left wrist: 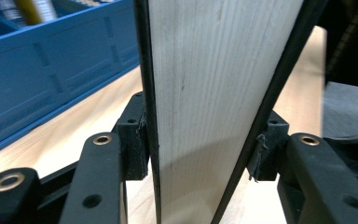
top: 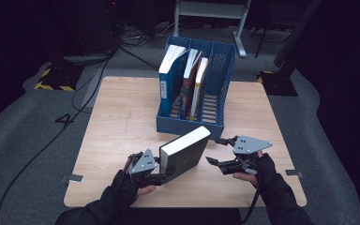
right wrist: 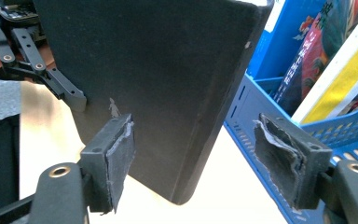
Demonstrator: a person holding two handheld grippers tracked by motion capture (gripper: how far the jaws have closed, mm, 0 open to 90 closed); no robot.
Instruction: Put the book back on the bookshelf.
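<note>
My left gripper (top: 161, 177) clamps the black book (top: 185, 153) upright above the desk (top: 122, 122), before the blue file rack (top: 218, 84); my right gripper (top: 218, 152) hangs released beside it. Next, lift it into a slot.

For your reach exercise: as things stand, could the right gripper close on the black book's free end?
Probably yes: the right gripper stands open beside the black book, nothing between them; the left gripper clamps its other end.

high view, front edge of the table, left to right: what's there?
left gripper clamped on the thick black hardcover book with white page edges → that book → right gripper, jaws open, clear of the book.
</note>
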